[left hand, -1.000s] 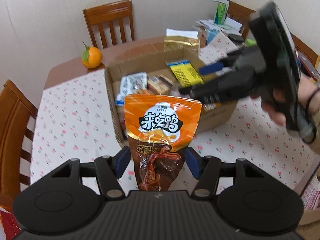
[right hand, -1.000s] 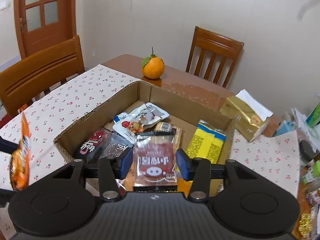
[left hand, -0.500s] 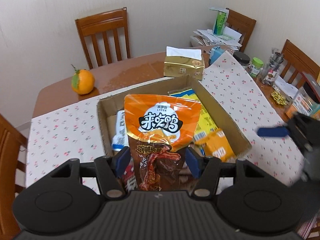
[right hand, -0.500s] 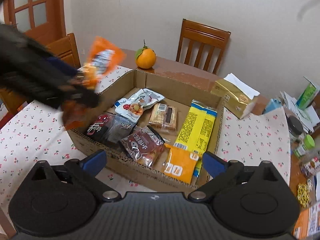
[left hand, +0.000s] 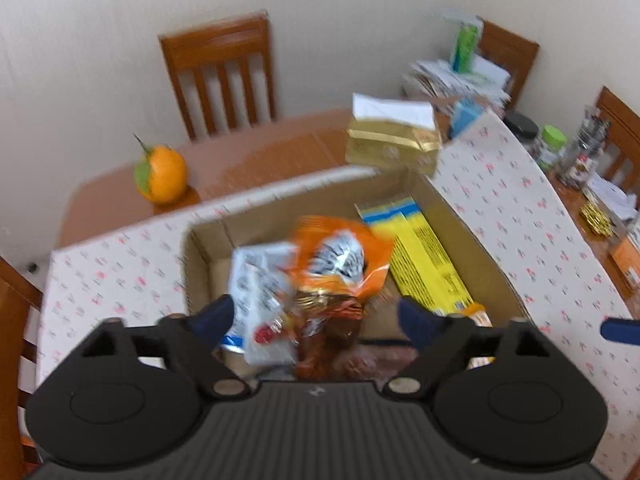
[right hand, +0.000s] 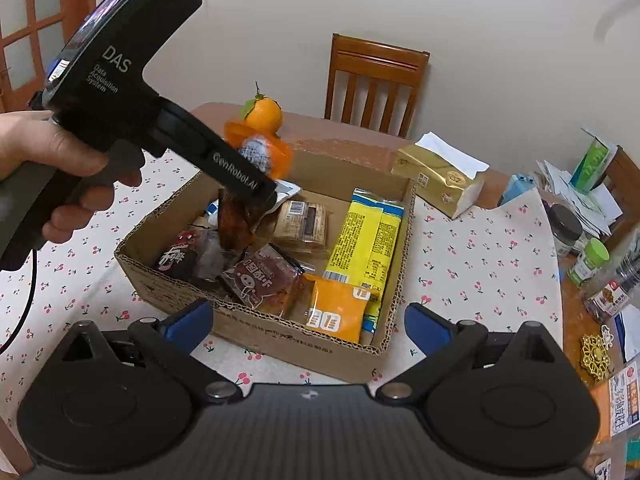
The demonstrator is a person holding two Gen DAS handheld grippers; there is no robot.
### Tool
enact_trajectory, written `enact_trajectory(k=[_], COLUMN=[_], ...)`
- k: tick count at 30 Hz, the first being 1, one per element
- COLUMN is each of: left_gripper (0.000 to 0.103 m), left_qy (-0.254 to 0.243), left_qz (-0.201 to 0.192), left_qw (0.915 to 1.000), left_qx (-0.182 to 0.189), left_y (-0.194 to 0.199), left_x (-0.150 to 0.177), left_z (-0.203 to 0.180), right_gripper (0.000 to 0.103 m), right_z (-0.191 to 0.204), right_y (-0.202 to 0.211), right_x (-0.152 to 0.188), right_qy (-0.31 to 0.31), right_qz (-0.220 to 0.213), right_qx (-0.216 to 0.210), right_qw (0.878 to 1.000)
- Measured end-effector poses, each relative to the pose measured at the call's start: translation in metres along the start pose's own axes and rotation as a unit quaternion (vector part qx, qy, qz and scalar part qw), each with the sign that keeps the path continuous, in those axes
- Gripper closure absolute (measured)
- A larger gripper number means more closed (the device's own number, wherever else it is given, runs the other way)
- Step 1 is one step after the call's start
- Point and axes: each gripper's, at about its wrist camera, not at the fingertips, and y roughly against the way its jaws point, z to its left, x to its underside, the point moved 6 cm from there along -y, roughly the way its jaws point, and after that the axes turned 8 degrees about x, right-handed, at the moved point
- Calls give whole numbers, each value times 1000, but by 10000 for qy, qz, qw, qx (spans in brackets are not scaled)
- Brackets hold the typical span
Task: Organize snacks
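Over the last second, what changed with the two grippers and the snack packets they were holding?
The left gripper carried the orange foil snack pouch over the open cardboard box; its jaws have just been opening, and the pouch is dropping in. The right gripper let go of the dark red pig-face packet, which now lies in the box, and drew back open. The long yellow packet, whole orange and gold tissue pack stayed put.

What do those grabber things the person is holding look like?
Both are chunky black plastic with blue fingertip pads. The left gripper has a pistol-style handle, white lettering "DAS Data Acquisition System" and "GenRobot.AI", and a thin black cable hanging down. The right gripper shows a ribbed black top with two round discs.
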Motion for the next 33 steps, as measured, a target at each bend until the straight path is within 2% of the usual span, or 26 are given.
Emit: enact_trajectory(k=[5, 8, 11, 17, 22, 28, 33], left_gripper=[6, 1, 1, 1, 1, 1, 1], left_qy=[30, 84, 314, 749, 1077, 1292, 1377], left_qz=[-517, -823, -943, -783, -525, -456, -512], left_qw=[9983, 9950, 9915, 9873, 9852, 9821, 9830], left_qx=[-257, -552, -837, -1159, -1224, -1292, -1097], left_y=[34, 58, 77, 100, 120, 145, 158], left_x=[0, 11, 31, 80, 101, 102, 93], left_z=[4, 7, 11, 12, 8, 4, 2], right_gripper=[0, 0, 0, 0, 0, 0, 0], right_z=[0, -2, -8, -15, -7, 9, 12], right_y=[1, 0, -1, 5, 23, 52, 64], right_x=[-2, -5, -7, -6, -7, -18, -24], right_qy=[-57, -169, -368, -827, -924, -797, -810], right_qz=[58, 173, 390, 779, 812, 607, 473], right_qx=[70, 209, 426, 713, 882, 863, 852], right_qw=[9999, 9995, 9977, 9910, 9885, 9912, 9919])
